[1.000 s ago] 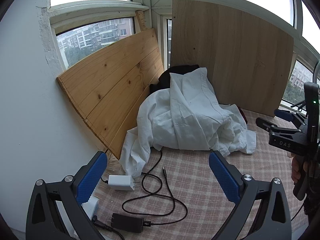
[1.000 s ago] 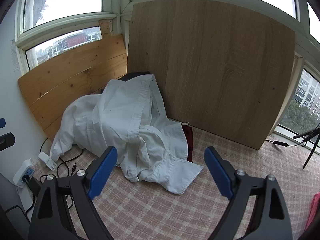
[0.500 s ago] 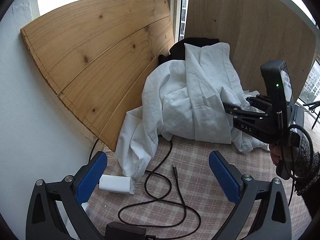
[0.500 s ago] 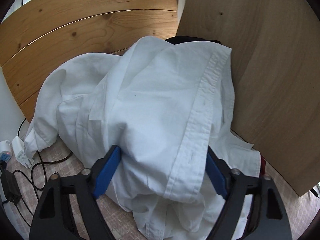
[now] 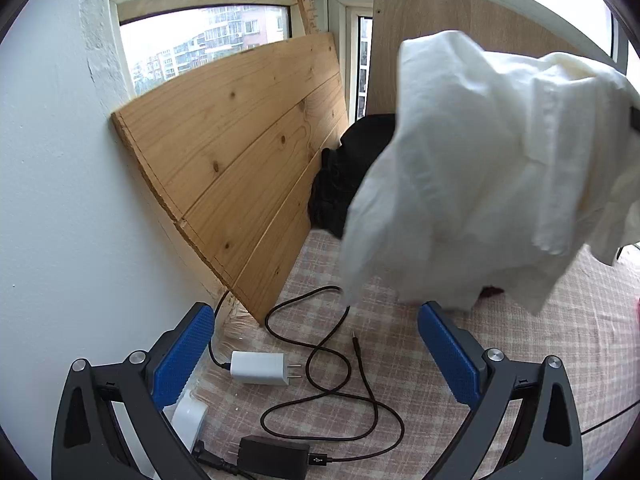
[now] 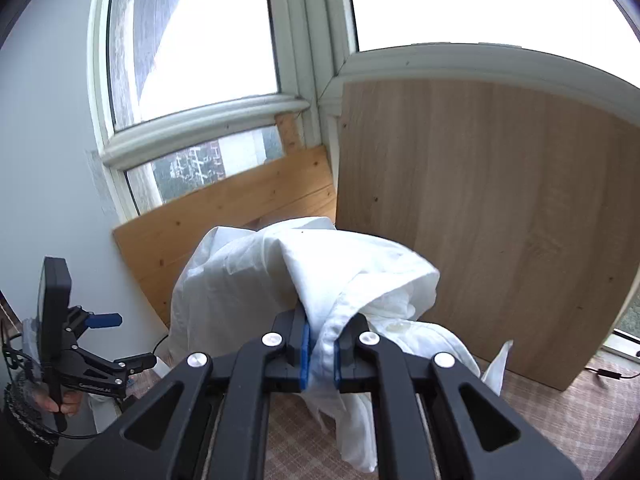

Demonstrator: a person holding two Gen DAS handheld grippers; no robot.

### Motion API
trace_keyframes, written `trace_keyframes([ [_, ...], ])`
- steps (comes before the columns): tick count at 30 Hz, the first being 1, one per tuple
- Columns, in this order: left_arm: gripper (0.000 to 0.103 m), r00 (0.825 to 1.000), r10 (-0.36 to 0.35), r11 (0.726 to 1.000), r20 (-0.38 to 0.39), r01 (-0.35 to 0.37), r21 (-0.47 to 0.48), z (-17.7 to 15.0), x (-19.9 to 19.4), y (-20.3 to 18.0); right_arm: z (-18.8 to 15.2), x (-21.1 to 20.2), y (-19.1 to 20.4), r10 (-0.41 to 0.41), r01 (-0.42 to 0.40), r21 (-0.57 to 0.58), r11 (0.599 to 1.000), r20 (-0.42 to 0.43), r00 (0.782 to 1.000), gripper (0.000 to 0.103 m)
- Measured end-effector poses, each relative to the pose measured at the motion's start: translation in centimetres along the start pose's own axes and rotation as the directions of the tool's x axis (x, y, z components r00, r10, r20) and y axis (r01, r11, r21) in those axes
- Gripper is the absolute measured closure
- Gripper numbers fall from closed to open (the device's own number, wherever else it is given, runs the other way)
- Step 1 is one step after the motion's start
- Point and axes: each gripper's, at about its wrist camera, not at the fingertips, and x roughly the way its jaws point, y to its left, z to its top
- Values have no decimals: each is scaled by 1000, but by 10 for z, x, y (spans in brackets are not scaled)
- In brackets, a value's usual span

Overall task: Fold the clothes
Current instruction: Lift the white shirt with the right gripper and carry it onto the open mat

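Note:
A white shirt hangs in the air over the checked cloth, lifted at the right of the left wrist view. My right gripper is shut on a fold of the white shirt, which drapes down over and below its blue pads. My left gripper stands open low over the cloth, with nothing between its fingers, to the left of the hanging shirt. The left gripper also shows at the left edge of the right wrist view, held by a hand.
A black garment lies in the corner behind the shirt. A pine board and a pale board lean against the windows. A white charger, black cable and black adapter lie on the checked cloth.
The right gripper has shut on the shirt and lifted it off the cloth, uncovering the black garment. The left gripper has drawn back and stays open.

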Motion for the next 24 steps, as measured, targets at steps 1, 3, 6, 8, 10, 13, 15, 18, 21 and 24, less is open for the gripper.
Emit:
trace_keyframes([
  [1, 1, 1000, -10, 1000, 8, 10, 6, 0, -5, -1, 3, -28, -6, -7, 7, 15, 1000, 22, 1000, 95],
  [3, 1, 999, -29, 999, 20, 28, 25, -2, -14, -5, -1, -74, -21, -65, 63, 45, 997, 23, 998, 95],
  [6, 1, 997, -66, 996, 25, 65, 64, 1, -12, -27, -45, -99, -56, -320, 331, 50, 942, -162, 933, 95],
  [8, 1, 995, -99, 990, 11, 98, 106, -2, -10, -44, -74, -115, -79, -471, 497, 25, 868, -281, 836, 90],
  [10, 1, 991, -135, 980, -5, 134, 145, -6, -9, -63, -103, -132, -102, -598, 642, -22, 767, -389, 701, 60],
  [13, 1, 984, -169, 962, -49, 176, 207, -15, -1, -93, -160, -163, -137, -664, 757, -42, 653, -512, 545, 60],
  [15, 1, 978, -190, 948, -87, 205, 242, -22, 6, -112, -191, -181, -152, -591, 743, 63, 666, -564, 577, 60],
  [18, 1, 970, -196, 927, -145, 231, 296, -37, 13, -141, -209, -172, -149, -465, 668, 194, 719, -580, 669, 53],
  [21, 1, 961, -201, 909, -191, 256, 329, -51, 12, -164, -216, -148, -139, -391, 610, 235, 757, -585, 710, 43],
  [24, 1, 956, -191, 902, -222, 260, 346, -66, 10, -182, -219, -112, -130, -316, 548, 243, 801, -605, 730, 40],
])
